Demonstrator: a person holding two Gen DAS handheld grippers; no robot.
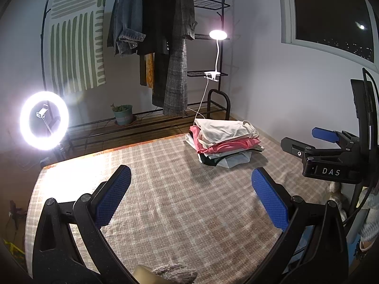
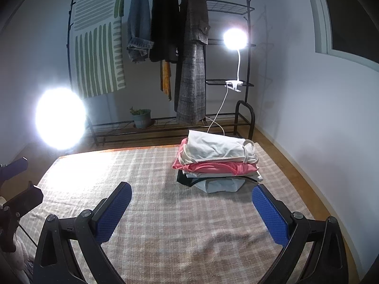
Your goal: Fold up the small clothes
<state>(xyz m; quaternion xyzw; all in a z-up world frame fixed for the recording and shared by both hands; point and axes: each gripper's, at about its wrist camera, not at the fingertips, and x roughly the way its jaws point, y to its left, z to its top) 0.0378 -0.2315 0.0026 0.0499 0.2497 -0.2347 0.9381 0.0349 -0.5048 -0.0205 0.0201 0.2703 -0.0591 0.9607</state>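
Note:
A stack of folded small clothes (image 1: 225, 142) sits on the far right of the checked blanket (image 1: 165, 201), cream piece on top, pink below, then white, dark and pale blue. It also shows in the right wrist view (image 2: 218, 163). My left gripper (image 1: 191, 196) is open and empty, held above the blanket short of the stack. My right gripper (image 2: 191, 209) is open and empty, just in front of the stack. The right gripper also shows from the side in the left wrist view (image 1: 331, 151).
A black clothes rack (image 1: 213, 47) with hanging coats stands behind the blanket (image 2: 154, 213). A ring light (image 1: 44, 120) glows at the left, a clip lamp (image 1: 218, 35) on the rack. A plant pot (image 1: 123, 114) sits on the rack base. A wall runs along the right.

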